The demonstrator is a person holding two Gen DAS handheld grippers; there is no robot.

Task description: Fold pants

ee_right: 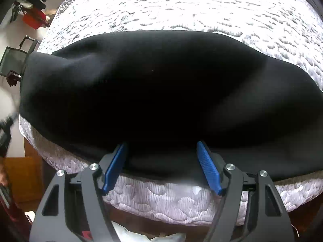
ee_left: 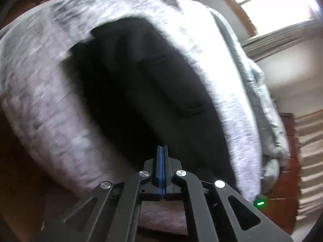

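We found the black fabric pants (ee_right: 153,92) spread flat across the white quilted mattress (ee_right: 201,8) of the bed, reaching its near edge. Our left hand-held gripper (ee_left: 162,151) had its blue-padded jaws pressed together with nothing between them, hovering above the pants. Our right hand-held gripper (ee_right: 161,147) stood with jaws apart, blue pads (ee_right: 208,167) straddling the near hem without pinching it.

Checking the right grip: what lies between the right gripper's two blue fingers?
In the right wrist view, only the black pants' near edge on the mattress; fingers stand apart.
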